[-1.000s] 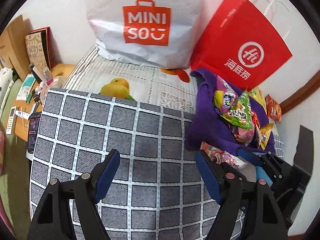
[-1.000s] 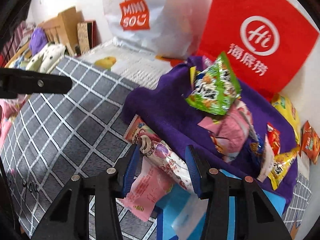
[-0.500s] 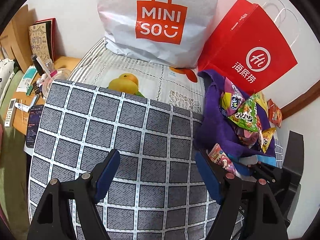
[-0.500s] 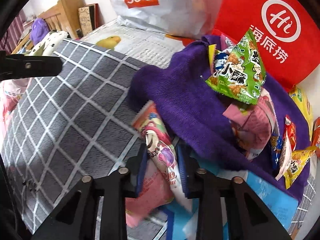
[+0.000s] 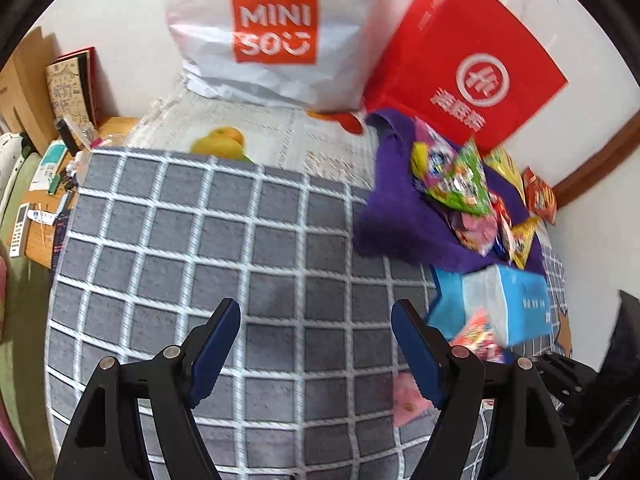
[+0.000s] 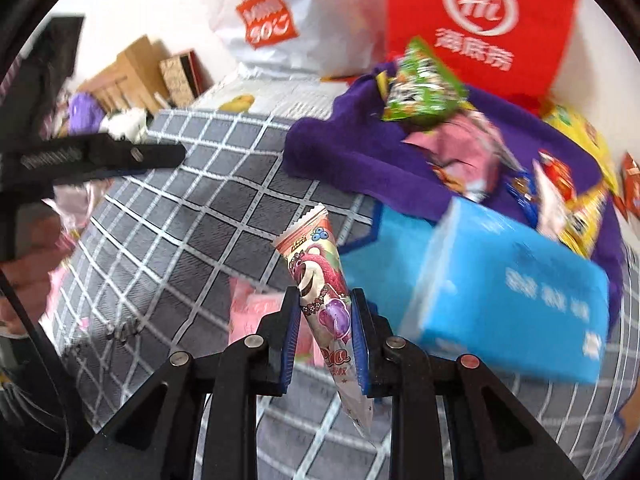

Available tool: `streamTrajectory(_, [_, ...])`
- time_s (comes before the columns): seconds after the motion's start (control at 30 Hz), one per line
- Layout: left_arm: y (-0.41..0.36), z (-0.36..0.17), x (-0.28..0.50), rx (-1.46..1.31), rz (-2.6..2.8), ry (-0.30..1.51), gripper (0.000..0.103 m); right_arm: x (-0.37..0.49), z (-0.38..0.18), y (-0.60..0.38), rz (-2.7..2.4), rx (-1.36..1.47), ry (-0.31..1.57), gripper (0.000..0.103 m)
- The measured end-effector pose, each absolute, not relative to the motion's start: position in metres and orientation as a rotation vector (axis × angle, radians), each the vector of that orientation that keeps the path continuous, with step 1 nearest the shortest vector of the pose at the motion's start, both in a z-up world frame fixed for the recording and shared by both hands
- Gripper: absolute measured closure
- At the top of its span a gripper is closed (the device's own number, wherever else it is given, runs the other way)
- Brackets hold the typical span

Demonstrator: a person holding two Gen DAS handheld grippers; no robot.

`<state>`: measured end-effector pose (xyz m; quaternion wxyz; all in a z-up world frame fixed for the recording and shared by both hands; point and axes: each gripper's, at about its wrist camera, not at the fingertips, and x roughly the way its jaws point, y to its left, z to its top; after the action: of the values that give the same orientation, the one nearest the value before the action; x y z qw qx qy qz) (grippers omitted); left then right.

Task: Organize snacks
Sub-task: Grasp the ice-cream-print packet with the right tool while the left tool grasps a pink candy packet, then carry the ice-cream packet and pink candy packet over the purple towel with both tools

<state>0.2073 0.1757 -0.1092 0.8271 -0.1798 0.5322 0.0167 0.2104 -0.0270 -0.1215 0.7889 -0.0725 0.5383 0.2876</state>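
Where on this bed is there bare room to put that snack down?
The grey checked blanket is mostly bare, from the fruit-print sheet near the white Miniso bag down to the open left tool. It is crowded on the purple towel heaped with snacks, and beside the blue box, where a pink packet lies.

A long, pink, cone-shaped foil snack packet printed with a bear (image 6: pixel 320 280) stands tilted above the grey checked blanket (image 6: pixel 192 216), crimped end uppermost.
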Motion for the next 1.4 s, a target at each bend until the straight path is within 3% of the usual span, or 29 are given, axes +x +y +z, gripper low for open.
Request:
streamTrajectory(0.43, [0.070, -0.149, 0.210, -0.301, -0.188, 1.251, 0.027, 0.149, -0.102, -0.139, 0.491, -0.053, 1.073, 0.078])
streamTrajectory(0.93, [0.040, -0.153, 0.174, -0.144, -0.120, 1.195, 0.028, 0.154, -0.154, -0.196, 0.364, -0.005, 1.103, 0.078])
streamTrajectory(1.17, [0.023, -0.156, 0.166, 0.036, -0.027, 1.099, 0.056, 0.160, -0.171, -0.196, 0.343, -0.018, 1.087, 0.077])
streamTrajectory(1.23, [0.025, -0.155, 0.163, 0.032, -0.006, 1.069, 0.073, 0.157, -0.172, -0.196, 0.343, -0.027, 1.058, 0.074])
streamTrajectory(1.33, [0.027, -0.155, 0.159, 0.032, 0.004, 1.031, 0.077, 0.154, -0.174, -0.196, 0.333, -0.041, 1.024, 0.063])
streamTrajectory(1.4, [0.027, -0.156, 0.154, 0.046, 0.013, 0.999, 0.077, 0.151, -0.175, -0.195, 0.322, -0.067, 0.995, 0.063])
